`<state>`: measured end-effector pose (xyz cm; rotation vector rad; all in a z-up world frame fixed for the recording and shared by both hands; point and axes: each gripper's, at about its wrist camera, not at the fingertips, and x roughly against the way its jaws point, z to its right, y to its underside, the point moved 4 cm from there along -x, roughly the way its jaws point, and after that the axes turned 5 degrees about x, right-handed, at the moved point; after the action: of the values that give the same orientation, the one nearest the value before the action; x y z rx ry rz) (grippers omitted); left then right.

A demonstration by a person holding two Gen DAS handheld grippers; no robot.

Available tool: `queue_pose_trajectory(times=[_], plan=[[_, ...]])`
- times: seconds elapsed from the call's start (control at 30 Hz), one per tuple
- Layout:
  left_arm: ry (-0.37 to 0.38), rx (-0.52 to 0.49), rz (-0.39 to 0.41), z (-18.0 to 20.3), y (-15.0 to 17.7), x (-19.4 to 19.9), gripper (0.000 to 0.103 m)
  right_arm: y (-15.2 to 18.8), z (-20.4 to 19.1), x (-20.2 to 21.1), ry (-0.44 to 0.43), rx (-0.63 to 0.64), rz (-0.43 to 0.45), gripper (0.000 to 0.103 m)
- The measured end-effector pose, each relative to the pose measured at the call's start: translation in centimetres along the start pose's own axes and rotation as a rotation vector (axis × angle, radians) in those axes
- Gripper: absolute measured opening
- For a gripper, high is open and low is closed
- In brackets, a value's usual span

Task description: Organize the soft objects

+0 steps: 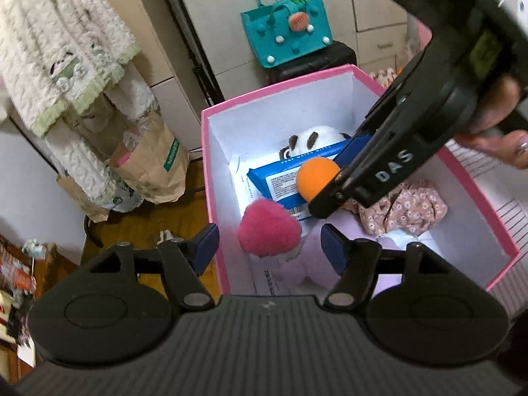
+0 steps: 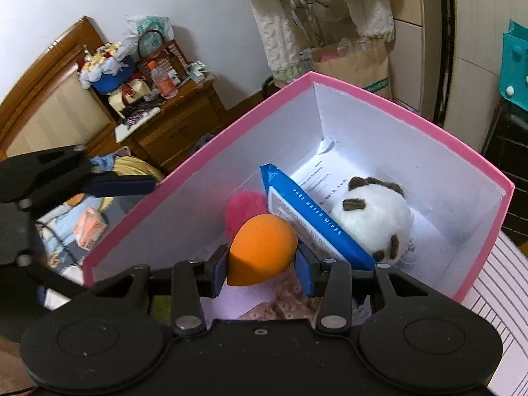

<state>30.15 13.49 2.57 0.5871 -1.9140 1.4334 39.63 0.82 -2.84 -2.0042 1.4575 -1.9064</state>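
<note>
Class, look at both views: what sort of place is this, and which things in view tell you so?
Most likely a bedroom in a home. A wooden headboard stands beside a cluttered nightstand, fluffy clothes hang up, and a teal handbag sits by the wardrobe.

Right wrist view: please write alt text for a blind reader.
The right gripper holds an orange sponge over a pink box. Inside lie blue wipes, a panda toy and a pink pompom.
</note>
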Motion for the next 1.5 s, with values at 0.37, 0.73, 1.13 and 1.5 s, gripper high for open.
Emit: queue_pose_trajectory(times=[0.37, 0.73, 1.13, 1.5], plan=[[0.055, 0.112, 0.01, -0.5, 0.9, 1.7, 0.07, 1.2, -1.3, 2.8, 0.073, -0.012, 0.075, 0.059], [0.114, 0.133, -0.006, 1.9, 1.7, 3.7, 0.075, 4.9, -4.6, 9.1, 0.16, 0.027, 0.183, 0.062], [0.101, 0.148, 0.012, 3.8, 1.6, 7.9, 0.09, 8.1, -8.0, 15.3, 0.266, 0.04, 0.285, 0.065], [0.058, 0.174, 0.053, 5.8, 3.3, 12.8, 0.102, 11.8, -9.3, 19.5, 0.358, 0.011, 0.327, 0.072]])
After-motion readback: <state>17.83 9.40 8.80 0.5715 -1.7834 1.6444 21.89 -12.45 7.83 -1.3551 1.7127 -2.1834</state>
